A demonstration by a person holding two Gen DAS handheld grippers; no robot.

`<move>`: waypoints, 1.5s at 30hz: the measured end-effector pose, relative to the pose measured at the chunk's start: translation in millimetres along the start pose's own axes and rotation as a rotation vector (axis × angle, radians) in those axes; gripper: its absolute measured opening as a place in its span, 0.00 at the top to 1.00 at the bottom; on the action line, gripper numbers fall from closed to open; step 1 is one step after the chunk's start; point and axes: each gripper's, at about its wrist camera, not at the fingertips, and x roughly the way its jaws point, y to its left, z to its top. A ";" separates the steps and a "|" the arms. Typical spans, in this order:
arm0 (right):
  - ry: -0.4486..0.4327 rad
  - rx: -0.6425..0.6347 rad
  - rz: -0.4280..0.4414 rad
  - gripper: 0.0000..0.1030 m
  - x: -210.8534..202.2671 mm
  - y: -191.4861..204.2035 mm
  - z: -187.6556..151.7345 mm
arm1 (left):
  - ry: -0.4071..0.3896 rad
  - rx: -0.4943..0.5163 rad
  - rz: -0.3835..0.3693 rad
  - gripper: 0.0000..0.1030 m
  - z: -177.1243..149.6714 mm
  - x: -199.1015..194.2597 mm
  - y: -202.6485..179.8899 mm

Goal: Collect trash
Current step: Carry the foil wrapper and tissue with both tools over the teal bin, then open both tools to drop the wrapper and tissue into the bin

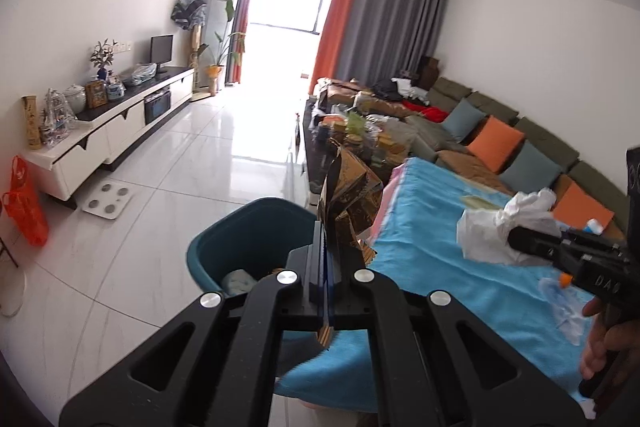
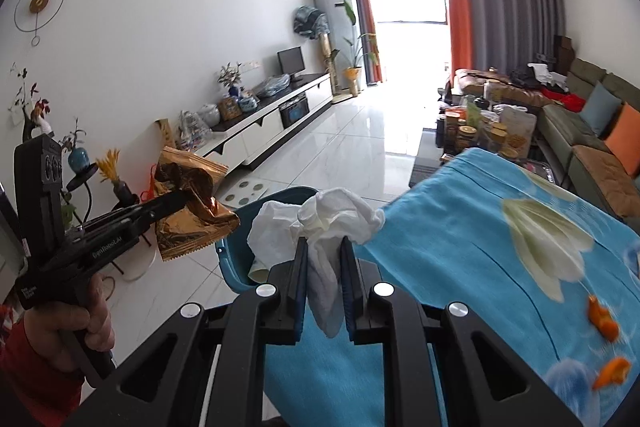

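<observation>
My left gripper (image 1: 325, 247) is shut on a crumpled golden-brown foil wrapper (image 1: 350, 195), which stands up above the right rim of a teal bin (image 1: 224, 239). The right wrist view shows this gripper (image 2: 180, 197) from the side with the wrapper (image 2: 192, 211) in it. My right gripper (image 2: 324, 251) is shut on a wad of white tissue (image 2: 320, 219), held over the edge of the blue cloth-covered table (image 2: 460, 227) next to the bin (image 2: 234, 267). The left wrist view has the right gripper (image 1: 516, 241) and tissue (image 1: 488, 231) at its right. Some trash lies in the bin.
Orange peels (image 2: 602, 315) and a clear plastic piece (image 1: 560, 303) lie on the blue cloth. A white TV cabinet (image 1: 120, 127) runs along the left wall, with a bathroom scale (image 1: 106, 201) on the tiled floor. A cluttered coffee table (image 2: 480, 131) and a sofa (image 1: 500, 131) stand at the right.
</observation>
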 end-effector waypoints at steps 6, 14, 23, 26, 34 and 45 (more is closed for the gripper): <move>0.026 -0.019 0.035 0.87 30.2 6.8 16.9 | 0.028 0.002 0.025 0.99 8.3 21.1 3.5; 0.113 -0.037 0.071 0.86 84.3 12.4 32.6 | 0.071 -0.010 0.076 0.99 14.9 65.8 14.7; 0.245 -0.099 0.073 0.86 144.9 30.9 36.5 | 0.154 -0.025 0.108 0.99 6.5 120.6 23.7; 0.285 -0.113 0.070 0.86 159.7 34.3 32.9 | 0.178 -0.029 0.108 0.99 1.6 135.3 24.4; 0.379 -0.140 0.048 0.82 193.1 45.0 22.5 | 0.248 -0.045 0.114 0.99 -7.8 172.8 27.3; 0.414 -0.155 0.036 0.64 211.1 47.6 25.6 | 0.291 -0.039 0.101 0.79 -8.4 205.3 19.3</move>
